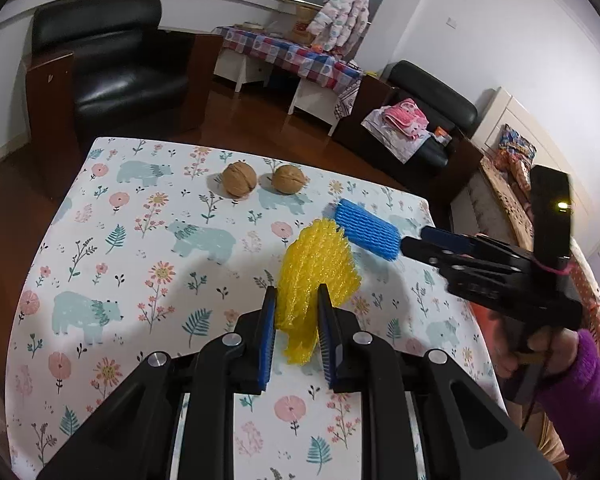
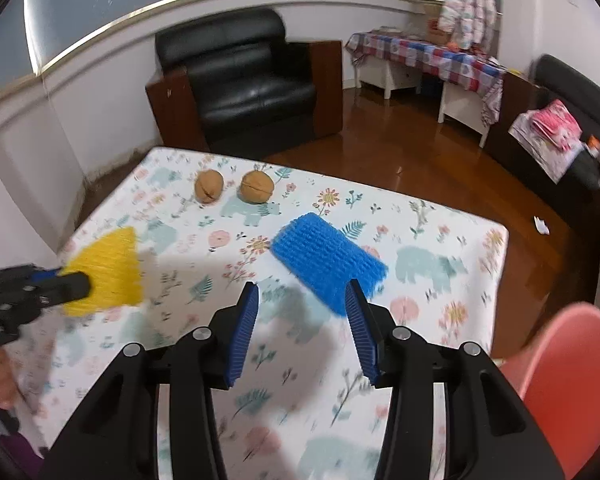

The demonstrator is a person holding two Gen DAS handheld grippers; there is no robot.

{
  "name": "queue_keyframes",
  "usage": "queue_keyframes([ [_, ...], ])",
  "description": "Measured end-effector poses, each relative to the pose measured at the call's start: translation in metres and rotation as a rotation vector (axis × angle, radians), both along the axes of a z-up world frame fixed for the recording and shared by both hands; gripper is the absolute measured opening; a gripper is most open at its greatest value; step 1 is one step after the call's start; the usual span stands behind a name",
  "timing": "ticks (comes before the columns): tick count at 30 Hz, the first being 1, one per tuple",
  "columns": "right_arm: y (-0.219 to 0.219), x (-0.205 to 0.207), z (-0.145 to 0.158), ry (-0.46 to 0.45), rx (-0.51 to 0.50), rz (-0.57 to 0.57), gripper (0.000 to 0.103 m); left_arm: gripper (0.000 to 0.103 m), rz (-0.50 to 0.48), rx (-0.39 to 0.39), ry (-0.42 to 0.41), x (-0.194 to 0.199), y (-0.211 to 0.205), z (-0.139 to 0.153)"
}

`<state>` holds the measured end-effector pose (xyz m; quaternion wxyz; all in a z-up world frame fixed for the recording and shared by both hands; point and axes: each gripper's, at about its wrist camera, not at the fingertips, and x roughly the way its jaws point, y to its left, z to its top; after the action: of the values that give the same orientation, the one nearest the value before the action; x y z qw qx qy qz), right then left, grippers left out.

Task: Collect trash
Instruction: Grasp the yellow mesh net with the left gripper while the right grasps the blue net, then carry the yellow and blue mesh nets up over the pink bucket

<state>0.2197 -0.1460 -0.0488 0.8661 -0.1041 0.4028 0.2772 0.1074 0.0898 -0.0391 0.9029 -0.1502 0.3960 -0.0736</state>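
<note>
My left gripper [image 1: 296, 300] is shut on a yellow foam net [image 1: 316, 268] and holds it over the table; the net also shows at the left of the right wrist view [image 2: 108, 272]. A blue foam net [image 1: 366, 228] lies on the floral tablecloth [image 1: 140, 260]. My right gripper [image 2: 302, 296] is open just in front of the blue net [image 2: 324, 260], whose near end lies beside the right finger. It also shows from the side in the left wrist view [image 1: 420, 240].
Two walnuts [image 1: 240, 180] [image 1: 288, 179] sit at the far side of the table. A black armchair [image 2: 240, 76] stands beyond it. A red chair [image 2: 572, 380] is at the near right. The table's right edge [image 2: 500, 280] drops to wooden floor.
</note>
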Motion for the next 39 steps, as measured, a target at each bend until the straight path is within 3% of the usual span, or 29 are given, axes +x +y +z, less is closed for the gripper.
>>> queue_keyframes([
  [9, 0.018, 0.033, -0.026, -0.031, -0.134, 0.047, 0.046, 0.018, 0.027, -0.026, 0.038, 0.018, 0.012, -0.014],
  [19, 0.021, 0.047, -0.035, -0.03, -0.142, 0.041, 0.045, 0.018, 0.046, -0.057, 0.059, 0.028, 0.016, -0.024],
  [25, 0.02, 0.045, -0.032, 0.04, -0.076, 0.061, 0.009, 0.018, 0.046, -0.056, 0.049, 0.024, 0.012, -0.02],
  [39, -0.001, -0.013, 0.007, 0.063, 0.127, -0.009, 0.007, 0.018, 0.055, -0.054, 0.014, 0.012, 0.002, -0.004],
])
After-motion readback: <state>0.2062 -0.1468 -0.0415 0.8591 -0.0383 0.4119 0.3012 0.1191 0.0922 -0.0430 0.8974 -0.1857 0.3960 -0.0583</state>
